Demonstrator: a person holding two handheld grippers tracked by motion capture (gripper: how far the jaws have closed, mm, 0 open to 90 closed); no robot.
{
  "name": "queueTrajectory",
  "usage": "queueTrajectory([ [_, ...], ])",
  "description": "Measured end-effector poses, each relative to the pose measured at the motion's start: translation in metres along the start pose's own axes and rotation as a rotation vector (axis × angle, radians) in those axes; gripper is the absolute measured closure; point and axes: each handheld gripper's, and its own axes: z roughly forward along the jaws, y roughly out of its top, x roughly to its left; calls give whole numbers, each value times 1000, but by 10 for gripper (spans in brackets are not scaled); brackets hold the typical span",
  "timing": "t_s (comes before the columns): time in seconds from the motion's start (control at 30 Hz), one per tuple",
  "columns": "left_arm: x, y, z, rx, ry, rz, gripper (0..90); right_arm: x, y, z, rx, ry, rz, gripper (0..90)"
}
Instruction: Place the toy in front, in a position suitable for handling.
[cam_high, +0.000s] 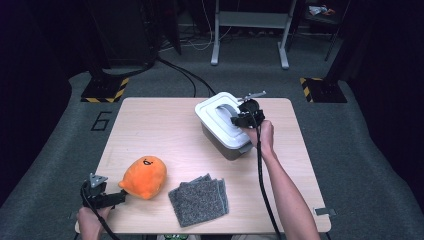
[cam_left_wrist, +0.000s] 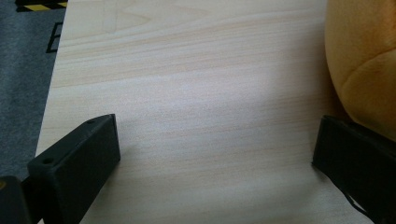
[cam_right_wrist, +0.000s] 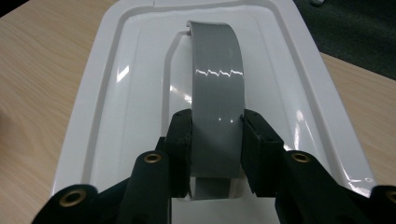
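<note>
A grey box with a white lid (cam_high: 220, 120) stands at the back right of the wooden table (cam_high: 160, 130). My right gripper (cam_high: 239, 119) is shut on the lid's grey handle (cam_right_wrist: 215, 98), one pad (cam_right_wrist: 183, 140) pressed on each side of the strap. An orange plush toy (cam_high: 145, 176) lies near the front left. My left gripper (cam_high: 116, 198) rests on the table just left of the toy, jaws wide open over bare wood, the right jaw close beside the plush (cam_left_wrist: 364, 60).
A folded grey cloth (cam_high: 200, 199) lies at the front middle of the table. Cables trail from both grippers toward the front edge. Beyond the table are grey floor, a white stand and yellow-black striped bases.
</note>
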Motion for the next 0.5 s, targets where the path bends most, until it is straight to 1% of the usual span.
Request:
queueTrajectory([
  [0.03, 0, 0, 0, 0, 0, 0, 0, 0, 1, 1, -3, 0, -5, 658],
  [0.07, 0, 0, 0, 0, 0, 0, 0, 1, 1, 1, 0, 1, 6, 658],
  [0.27, 0, 0, 0, -1, 0, 0, 0, 3, 4, 5, 2, 5, -11, 658],
  [0.4, 0, 0, 0, 0, 0, 0, 0, 6, 6, 8, 1, 1, -5, 658],
  [0.43, 0, 0, 0, 0, 0, 0, 0, 7, 7, 8, 1, 0, -14, 658],
  [0.5, 0, 0, 0, -1, 0, 0, 0, 8, 7, 10, -4, -3, -15, 657],
])
